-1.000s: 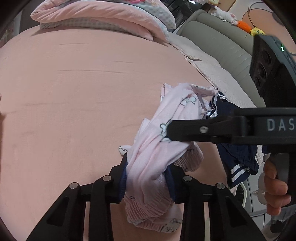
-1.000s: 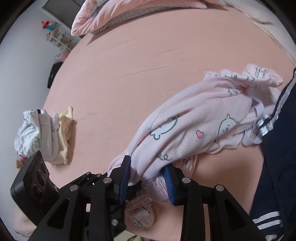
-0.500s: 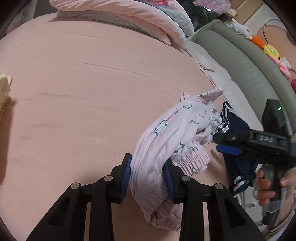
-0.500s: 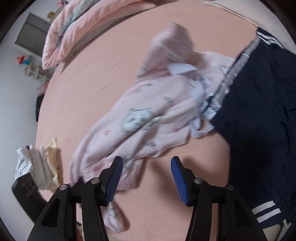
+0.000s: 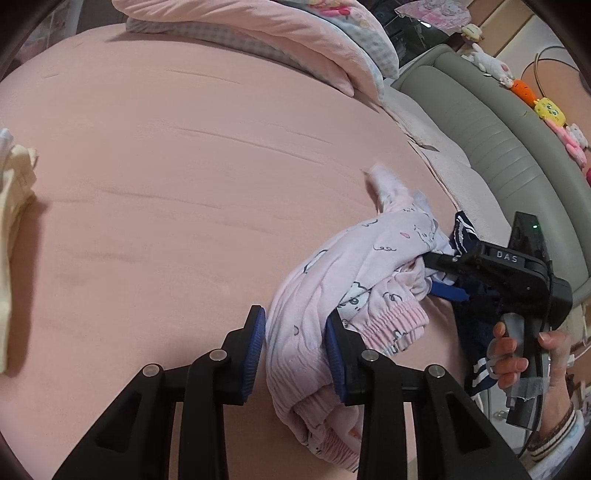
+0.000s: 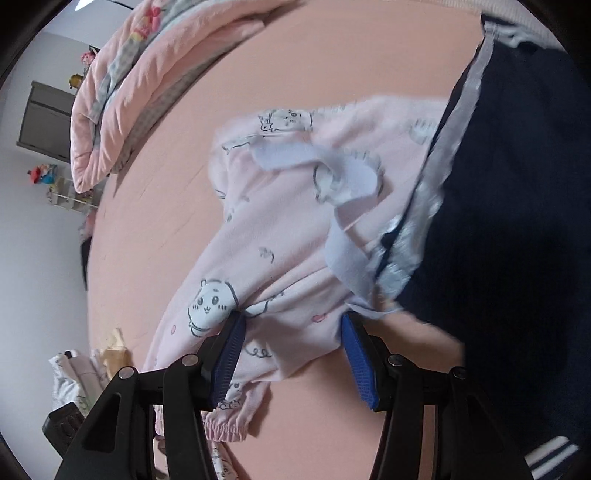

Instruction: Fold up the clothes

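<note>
A pale pink pyjama garment with cartoon animal prints lies bunched on the pink bed sheet. My left gripper is shut on its cuffed end, which hangs between the blue pads. My right gripper is open, its jaws standing on either side of the garment's middle; it also shows in the left wrist view, at the garment's far side. A navy garment with white stripes lies at the right, partly under the pink one.
Folded cream and white clothes lie at the bed's left edge, also in the right wrist view. A pink quilt and pillows are heaped at the head. A grey padded bed side with plush toys runs along the right.
My right gripper let go of the pink garment, opened, and moved to the garment's middle near the navy one. My left gripper kept its hold and drew back slightly.
</note>
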`<move>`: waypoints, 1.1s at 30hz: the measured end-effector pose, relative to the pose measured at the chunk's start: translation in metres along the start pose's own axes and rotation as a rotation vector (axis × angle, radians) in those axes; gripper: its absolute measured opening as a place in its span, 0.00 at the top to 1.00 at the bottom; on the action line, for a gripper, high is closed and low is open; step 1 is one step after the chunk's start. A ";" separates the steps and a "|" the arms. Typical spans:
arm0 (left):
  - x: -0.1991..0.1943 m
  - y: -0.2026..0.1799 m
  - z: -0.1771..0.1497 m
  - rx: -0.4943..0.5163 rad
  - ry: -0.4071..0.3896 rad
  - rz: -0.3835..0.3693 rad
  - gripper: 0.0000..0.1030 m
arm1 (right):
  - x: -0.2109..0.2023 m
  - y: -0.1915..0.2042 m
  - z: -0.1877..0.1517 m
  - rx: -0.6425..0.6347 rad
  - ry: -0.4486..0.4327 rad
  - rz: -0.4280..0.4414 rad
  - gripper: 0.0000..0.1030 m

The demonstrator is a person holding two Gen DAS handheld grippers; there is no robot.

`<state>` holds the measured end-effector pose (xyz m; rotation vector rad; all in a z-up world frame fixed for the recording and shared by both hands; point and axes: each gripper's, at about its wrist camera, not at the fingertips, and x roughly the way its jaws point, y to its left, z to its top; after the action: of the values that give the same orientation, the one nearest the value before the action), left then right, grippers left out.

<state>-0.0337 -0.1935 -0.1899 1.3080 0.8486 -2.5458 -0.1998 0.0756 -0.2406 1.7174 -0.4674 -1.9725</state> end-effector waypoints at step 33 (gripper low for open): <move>-0.018 -0.051 -0.002 0.306 -0.129 0.079 0.32 | 0.017 -0.010 -0.020 0.125 0.010 0.214 0.67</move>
<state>-0.0413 -0.1524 -0.1557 1.2063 0.3855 -2.7390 -0.1832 0.0759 -0.2631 1.6734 -0.7519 -1.8149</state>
